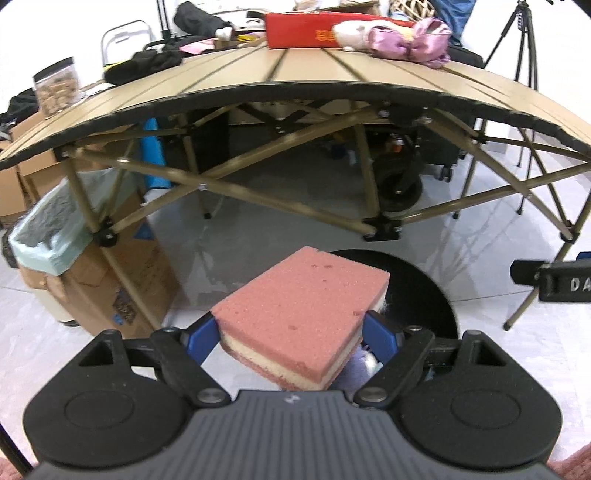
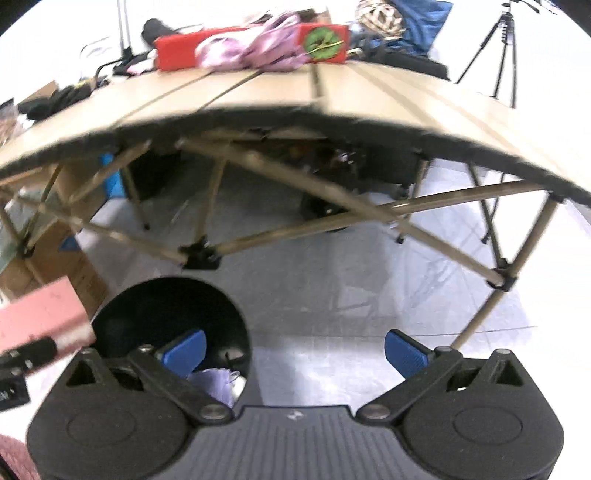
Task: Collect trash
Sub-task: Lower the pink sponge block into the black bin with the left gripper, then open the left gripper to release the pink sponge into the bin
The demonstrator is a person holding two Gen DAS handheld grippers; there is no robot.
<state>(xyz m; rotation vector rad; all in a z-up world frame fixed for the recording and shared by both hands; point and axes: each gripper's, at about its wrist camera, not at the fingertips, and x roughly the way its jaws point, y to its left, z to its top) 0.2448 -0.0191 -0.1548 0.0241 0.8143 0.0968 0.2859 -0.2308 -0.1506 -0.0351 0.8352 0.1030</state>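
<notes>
Pale-green plastic lines a bin [image 1: 44, 236] at far left in the left wrist view, its film crinkled over the rim, with creased brown cardboard boxes [image 1: 122, 273] beside it on the glossy grey floor [image 1: 229, 236]. Moving right, the left hand-held gripper [image 1: 291, 332] clamps a sponge [image 1: 303, 314]: a rectangular block, porous pink on top, with a cream layer sandwiched between pink ones along its edge. Both blue ribbed pads [image 1: 201, 338] press its near sides. The sponge hangs in the air, directly over a round black bin [image 1: 417, 295] on the floor, where something pale lilac [image 1: 356, 369] and crumpled lies inside. Behind, the slatted tan tabletop [image 1: 295, 81] stands on crossed metal tubes, carrying a red box [image 1: 299, 31] and shiny pink fabric [image 1: 410, 42].

Over to the right wrist view: the sponge [image 2: 40, 317] shows at the left edge, then the black bin's [image 2: 166, 314] dark mouth. The right hand-held gripper [image 2: 295, 350] is spread wide, holding nothing, its left pad [image 2: 184, 350] above the bin's opening and its right pad above bare floor [image 2: 332, 295].
</notes>
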